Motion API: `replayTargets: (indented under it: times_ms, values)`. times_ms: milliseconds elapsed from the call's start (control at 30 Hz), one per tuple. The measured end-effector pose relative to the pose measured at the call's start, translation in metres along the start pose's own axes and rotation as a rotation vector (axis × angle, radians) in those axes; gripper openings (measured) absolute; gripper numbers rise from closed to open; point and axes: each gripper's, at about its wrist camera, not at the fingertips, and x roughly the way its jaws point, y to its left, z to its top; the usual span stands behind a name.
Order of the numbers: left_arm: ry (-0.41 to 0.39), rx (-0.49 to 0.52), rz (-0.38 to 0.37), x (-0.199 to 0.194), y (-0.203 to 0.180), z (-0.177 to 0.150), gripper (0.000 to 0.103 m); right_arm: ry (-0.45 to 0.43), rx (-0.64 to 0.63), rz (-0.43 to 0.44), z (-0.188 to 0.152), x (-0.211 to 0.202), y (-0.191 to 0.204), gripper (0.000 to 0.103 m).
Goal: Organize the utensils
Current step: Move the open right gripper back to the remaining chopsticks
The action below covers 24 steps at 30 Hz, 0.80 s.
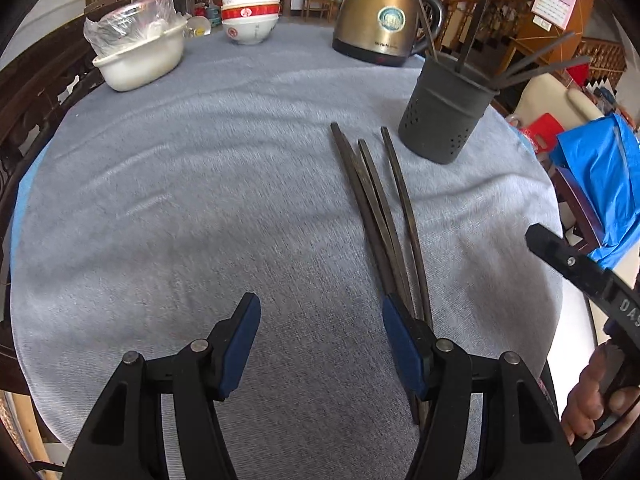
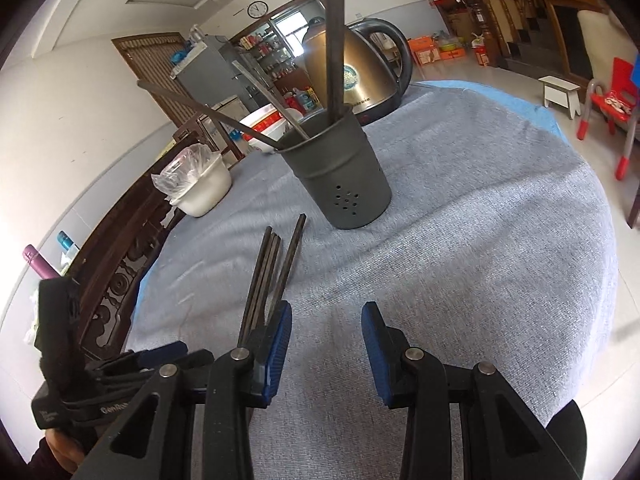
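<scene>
- The left gripper (image 1: 320, 344) hangs over the grey tablecloth (image 1: 200, 208) with its blue-padded jaws wide apart and nothing between them; its right finger stands in front of the near ends of the loose chopsticks.
- The right gripper (image 2: 326, 344) also has its jaws apart, narrower, and empty; in its own view the loose chopsticks run behind its left finger.
- Four dark loose chopsticks (image 1: 384, 208) lie on the cloth as a narrow fan, far tips spread toward the holder, near ends bunched together.
- The dark perforated chopstick holder (image 1: 444, 116) stands upright just beyond those tips, near the table's right edge, with several chopsticks leaning out of it.
- A brass-coloured electric kettle (image 1: 380, 12) sits behind the holder at the far edge.
- Stacked red-and-white bowls (image 1: 250, 16) and a white tub (image 1: 140, 60) holding a plastic bag stand at the far left edge.
</scene>
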Motion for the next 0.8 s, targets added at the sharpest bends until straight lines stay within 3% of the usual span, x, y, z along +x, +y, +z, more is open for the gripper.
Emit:
replayTargets:
  times_ms: [800]
  values:
    - [0.045,0.043,0.013,0.019,-0.018,-0.004,0.067,-0.02,0.019,-0.006,0.003,-0.003,0.0,0.04]
